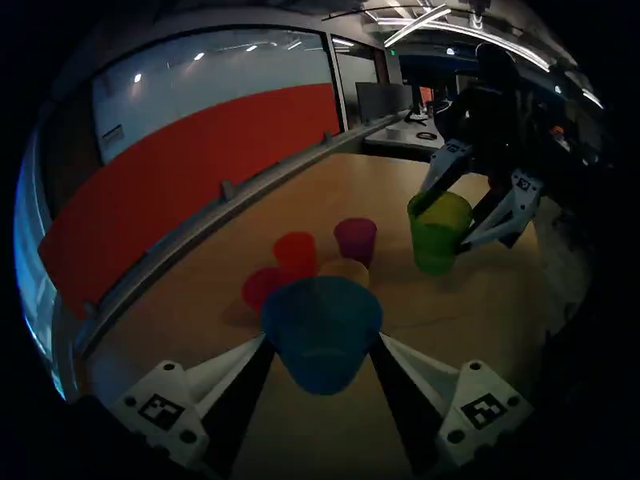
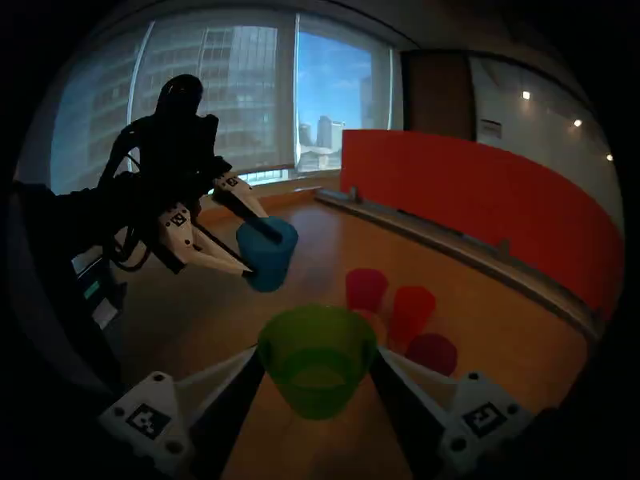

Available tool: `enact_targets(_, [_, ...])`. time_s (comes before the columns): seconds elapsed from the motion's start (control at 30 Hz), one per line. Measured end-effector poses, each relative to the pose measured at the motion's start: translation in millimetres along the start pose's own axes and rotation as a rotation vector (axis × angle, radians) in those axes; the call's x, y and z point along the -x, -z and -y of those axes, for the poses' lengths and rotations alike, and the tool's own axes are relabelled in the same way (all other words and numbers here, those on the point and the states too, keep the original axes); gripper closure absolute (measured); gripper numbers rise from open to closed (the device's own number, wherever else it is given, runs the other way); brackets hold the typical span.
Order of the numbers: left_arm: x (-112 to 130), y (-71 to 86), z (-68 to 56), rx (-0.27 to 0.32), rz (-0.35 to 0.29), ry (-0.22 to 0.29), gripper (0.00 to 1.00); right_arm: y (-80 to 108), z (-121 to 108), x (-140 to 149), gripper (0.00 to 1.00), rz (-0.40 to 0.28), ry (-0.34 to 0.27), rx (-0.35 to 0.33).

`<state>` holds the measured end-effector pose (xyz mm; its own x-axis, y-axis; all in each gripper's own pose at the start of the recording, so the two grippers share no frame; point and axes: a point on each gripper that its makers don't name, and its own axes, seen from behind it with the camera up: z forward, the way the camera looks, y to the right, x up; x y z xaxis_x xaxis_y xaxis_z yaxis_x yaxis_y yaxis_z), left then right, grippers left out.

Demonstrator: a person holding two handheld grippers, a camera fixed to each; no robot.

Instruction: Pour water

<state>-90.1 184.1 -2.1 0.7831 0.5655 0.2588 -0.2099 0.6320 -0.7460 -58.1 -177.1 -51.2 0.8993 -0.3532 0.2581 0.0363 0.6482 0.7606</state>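
A blue cup (image 1: 322, 332) sits upright between the fingers of my left gripper (image 1: 322, 346), which is shut on it above the wooden table (image 1: 480, 312). Across the table my right gripper (image 1: 464, 216) holds a green cup (image 1: 438, 230). In the right gripper view, the green cup (image 2: 317, 368) is clamped upright in my right gripper (image 2: 318, 364), with some liquid at its bottom. Farther off there, the blue cup (image 2: 267, 252) hangs in my left gripper (image 2: 260, 248), held by a person in dark clothing.
Several cups stand together on the table: red (image 1: 296, 250), purple (image 1: 355, 238), pink (image 1: 268, 286) and yellow (image 1: 346, 270). A red wall panel (image 1: 192, 168) and a rail (image 1: 232, 204) run along the table's far side. Windows (image 2: 240, 88) lie behind the person.
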Motion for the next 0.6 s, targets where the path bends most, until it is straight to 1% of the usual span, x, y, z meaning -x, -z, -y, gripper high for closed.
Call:
enact_targets(0.2, [15,-13.9,-9.2,0.041,0.07,-0.037,0.17,-4.2,-3,18,0.09,0.055,0.001,-0.006])
enact_targets(0.4, [33,-28.0,-15.3,0.075,0.143,-0.056,0.17,-11.9,-4,34,0.09,0.101,0.0,-0.018])
enact_targets(0.6, [46,-40.5,-19.6,0.103,0.182,-0.064,0.17,-20.3,-8,53,0.09,0.146,0.004,-0.022])
